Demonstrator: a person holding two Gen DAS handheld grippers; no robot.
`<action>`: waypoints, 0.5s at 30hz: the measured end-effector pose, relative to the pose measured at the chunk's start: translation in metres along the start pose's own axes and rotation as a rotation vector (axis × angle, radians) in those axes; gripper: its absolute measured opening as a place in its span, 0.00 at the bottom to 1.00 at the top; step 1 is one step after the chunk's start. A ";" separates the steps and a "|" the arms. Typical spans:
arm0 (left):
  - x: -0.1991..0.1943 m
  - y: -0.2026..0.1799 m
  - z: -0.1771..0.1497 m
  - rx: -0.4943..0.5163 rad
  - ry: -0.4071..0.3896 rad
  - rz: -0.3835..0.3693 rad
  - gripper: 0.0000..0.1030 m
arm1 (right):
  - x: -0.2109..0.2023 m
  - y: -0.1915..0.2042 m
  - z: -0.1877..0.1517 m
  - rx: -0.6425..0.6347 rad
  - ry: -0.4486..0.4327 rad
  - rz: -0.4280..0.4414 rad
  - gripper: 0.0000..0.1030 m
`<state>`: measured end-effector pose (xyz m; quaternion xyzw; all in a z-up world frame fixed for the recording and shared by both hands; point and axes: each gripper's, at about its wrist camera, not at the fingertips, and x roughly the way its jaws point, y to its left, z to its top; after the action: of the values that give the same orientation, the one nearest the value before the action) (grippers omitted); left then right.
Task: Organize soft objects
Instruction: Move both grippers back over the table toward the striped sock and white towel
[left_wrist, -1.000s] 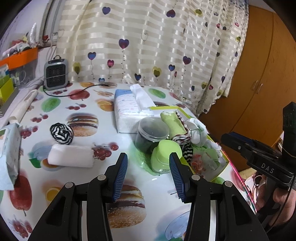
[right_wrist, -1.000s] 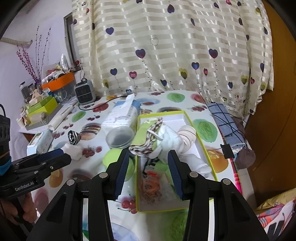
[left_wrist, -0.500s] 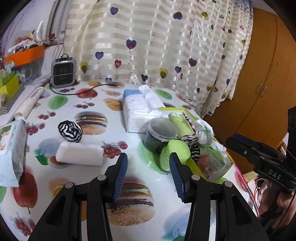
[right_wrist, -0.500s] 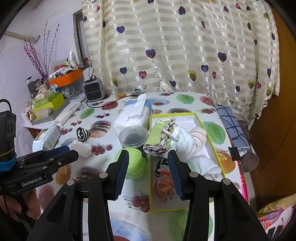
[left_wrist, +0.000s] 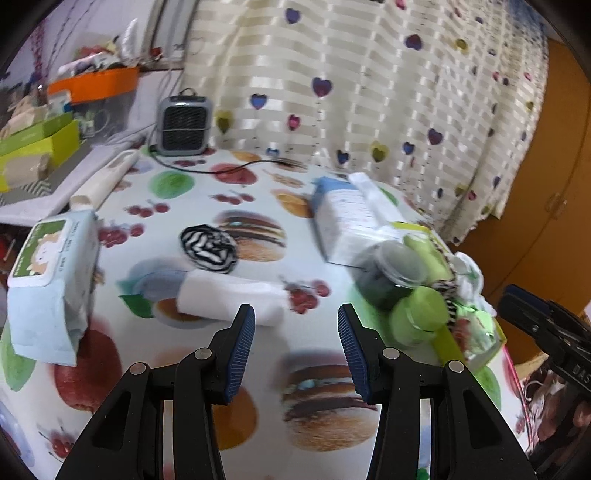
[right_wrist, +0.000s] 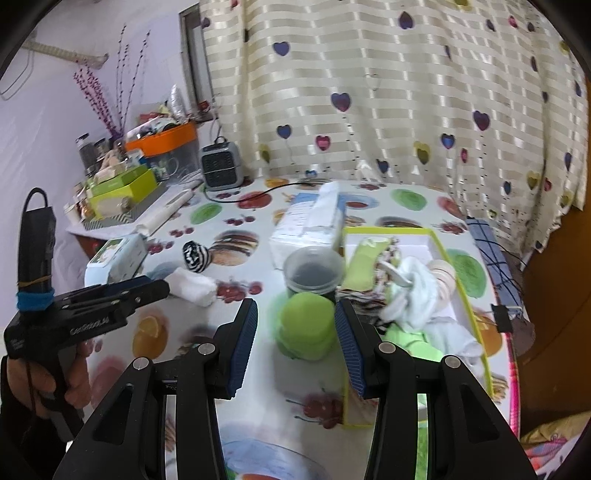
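A rolled white cloth (left_wrist: 229, 297) lies on the fruit-print table just beyond my open, empty left gripper (left_wrist: 295, 325). A black-and-white striped ball (left_wrist: 208, 248) sits behind it. Both also show in the right wrist view, the cloth (right_wrist: 194, 288) and the striped ball (right_wrist: 195, 255). A yellow-green tray (right_wrist: 463, 295) at the right holds several soft items: white cloth, green and striped pieces. My right gripper (right_wrist: 295, 328) is open and empty, facing a green lidded cup (right_wrist: 304, 326) beside the tray.
A dark plastic jar (right_wrist: 314, 271) and a tissue pack (right_wrist: 310, 219) stand left of the tray. A wet-wipes pack (left_wrist: 51, 280) lies at the table's left edge. A small grey heater (left_wrist: 183, 125) and its cable sit at the back. Boxes crowd the left shelf.
Both grippers have swung left. The white cloth and striped ball now sit nearer the middle of the left wrist view; the tray has shifted right in both views.
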<state>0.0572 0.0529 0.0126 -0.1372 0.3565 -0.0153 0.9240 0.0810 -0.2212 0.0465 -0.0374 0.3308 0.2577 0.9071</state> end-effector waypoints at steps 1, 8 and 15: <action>0.002 0.004 0.000 -0.005 0.002 0.005 0.44 | 0.001 0.001 0.000 -0.003 0.002 0.003 0.44; 0.020 0.027 0.002 -0.048 0.031 0.040 0.50 | 0.013 0.009 0.003 -0.018 0.019 0.014 0.44; 0.021 0.045 0.002 -0.087 0.030 0.061 0.50 | 0.028 0.020 0.011 -0.048 0.036 0.036 0.44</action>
<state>0.0711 0.0936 -0.0121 -0.1663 0.3744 0.0263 0.9118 0.0956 -0.1893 0.0396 -0.0578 0.3415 0.2813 0.8949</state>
